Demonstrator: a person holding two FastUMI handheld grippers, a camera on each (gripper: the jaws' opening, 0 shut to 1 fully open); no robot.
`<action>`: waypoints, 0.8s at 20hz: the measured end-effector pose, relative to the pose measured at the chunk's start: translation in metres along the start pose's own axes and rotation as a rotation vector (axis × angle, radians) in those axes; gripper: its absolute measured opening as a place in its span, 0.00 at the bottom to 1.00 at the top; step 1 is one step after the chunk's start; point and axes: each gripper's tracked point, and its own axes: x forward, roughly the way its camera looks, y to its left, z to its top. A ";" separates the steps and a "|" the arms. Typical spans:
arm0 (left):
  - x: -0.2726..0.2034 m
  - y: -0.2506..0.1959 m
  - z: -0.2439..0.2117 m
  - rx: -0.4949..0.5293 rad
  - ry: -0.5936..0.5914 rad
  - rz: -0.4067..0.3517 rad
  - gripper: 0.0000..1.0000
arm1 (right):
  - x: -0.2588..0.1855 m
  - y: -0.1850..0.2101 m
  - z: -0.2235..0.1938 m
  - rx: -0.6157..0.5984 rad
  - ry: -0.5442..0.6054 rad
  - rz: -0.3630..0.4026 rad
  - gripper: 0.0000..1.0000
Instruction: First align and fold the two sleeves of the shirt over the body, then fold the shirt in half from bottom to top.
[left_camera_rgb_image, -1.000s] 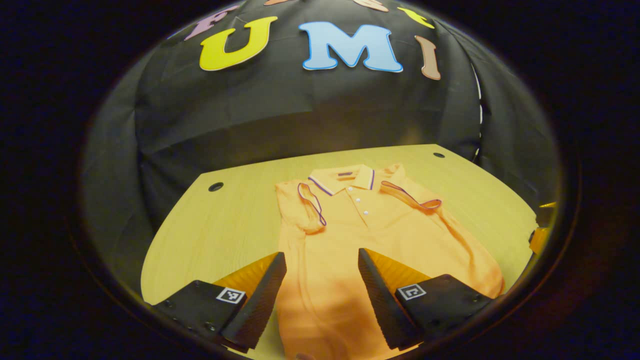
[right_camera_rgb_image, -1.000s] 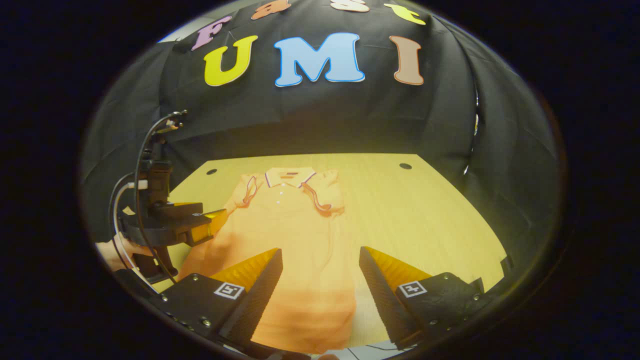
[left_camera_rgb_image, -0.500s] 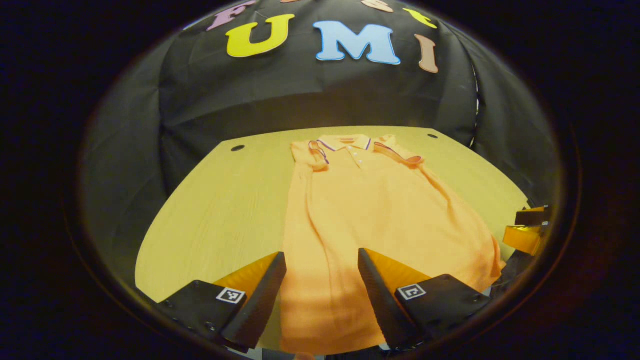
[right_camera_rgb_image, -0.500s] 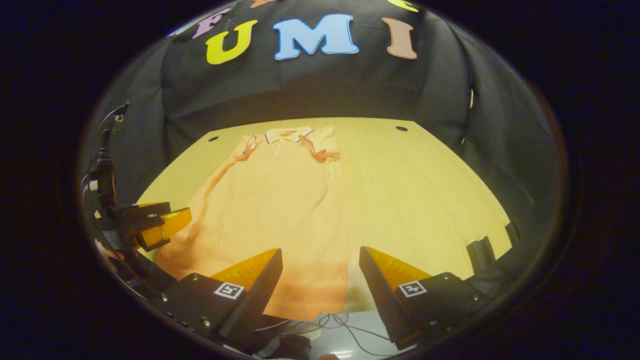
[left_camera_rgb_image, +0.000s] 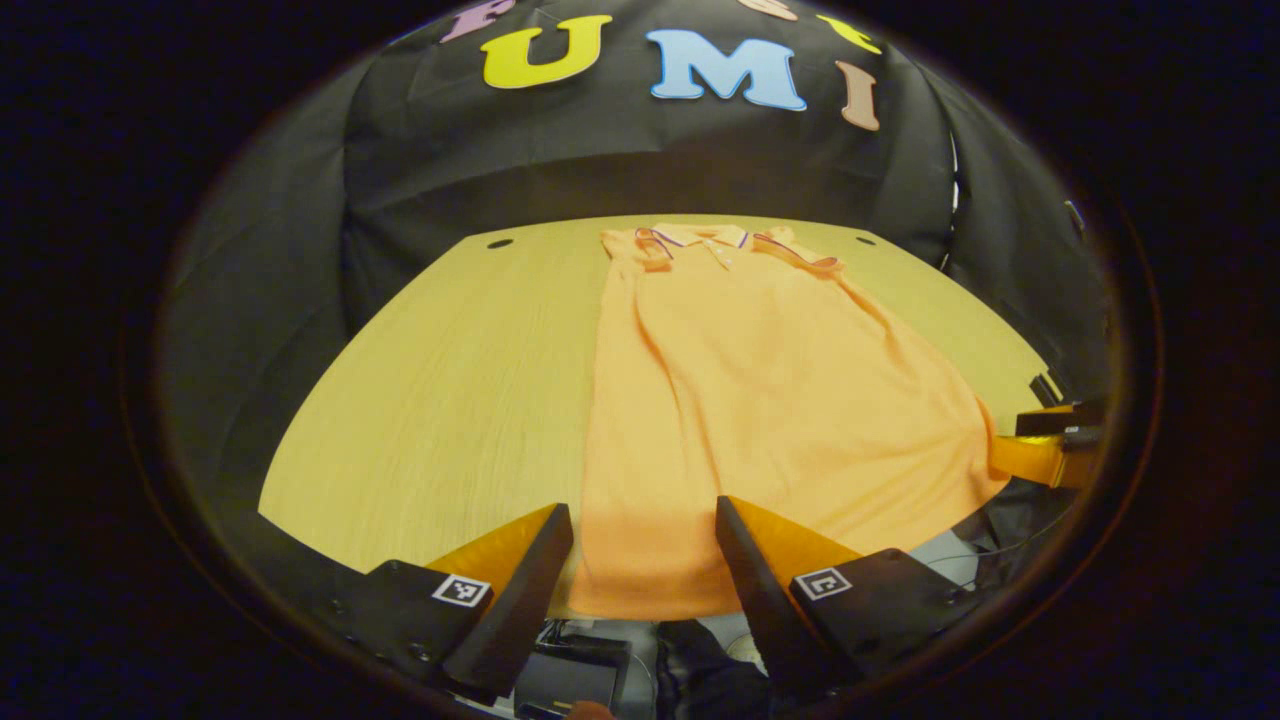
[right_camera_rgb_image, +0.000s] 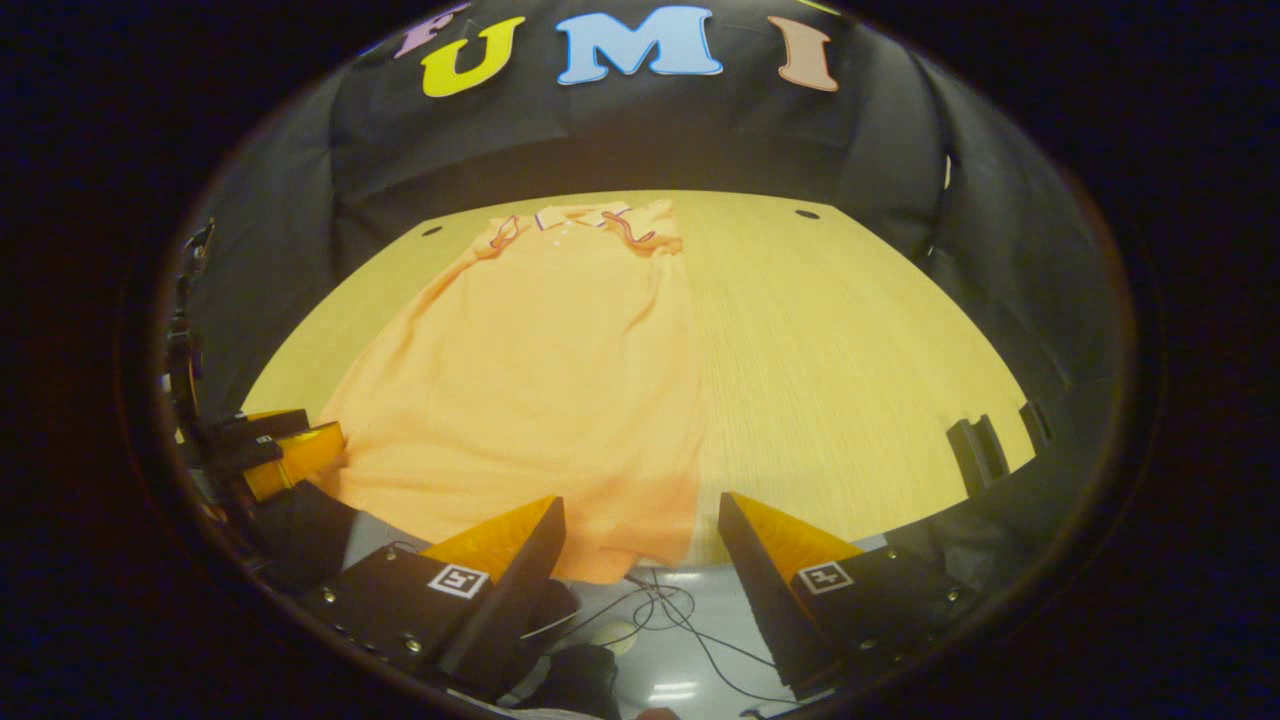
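An orange polo shirt (left_camera_rgb_image: 770, 390) lies flat on the wooden table (left_camera_rgb_image: 450, 390), collar (left_camera_rgb_image: 700, 238) at the far end, both short sleeves folded in over the chest. Its hem reaches the near table edge. My left gripper (left_camera_rgb_image: 640, 560) hovers open over the hem's left part, holding nothing. In the right gripper view the shirt (right_camera_rgb_image: 540, 350) spreads left of centre, and my right gripper (right_camera_rgb_image: 640, 555) stands open at the hem's right corner, empty. The left gripper (right_camera_rgb_image: 275, 450) shows at the far left of the right gripper view, and the right gripper (left_camera_rgb_image: 1050, 445) at the right edge of the left gripper view.
Cables (right_camera_rgb_image: 670, 610) and a pale floor lie below the near table edge. Two dark brackets (right_camera_rgb_image: 985, 450) sit at the table's right rim. Small round holes (right_camera_rgb_image: 806, 214) mark the far corners. Bare wood stretches right of the shirt (right_camera_rgb_image: 830, 370).
Both grippers have drawn back toward the near table edge, from over the shirt's body to its hem. The floor and cables have come into view. Both stay open.
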 end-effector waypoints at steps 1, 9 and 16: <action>-0.001 -0.001 -0.002 -0.003 -0.001 0.000 0.95 | 0.001 0.000 -0.003 -0.001 0.006 -0.003 0.96; -0.008 -0.012 -0.003 -0.043 -0.020 -0.029 0.95 | 0.011 0.000 -0.010 -0.015 0.024 -0.009 0.96; 0.001 -0.019 -0.004 0.019 -0.028 -0.026 0.94 | 0.014 0.001 -0.008 -0.016 0.012 -0.004 0.75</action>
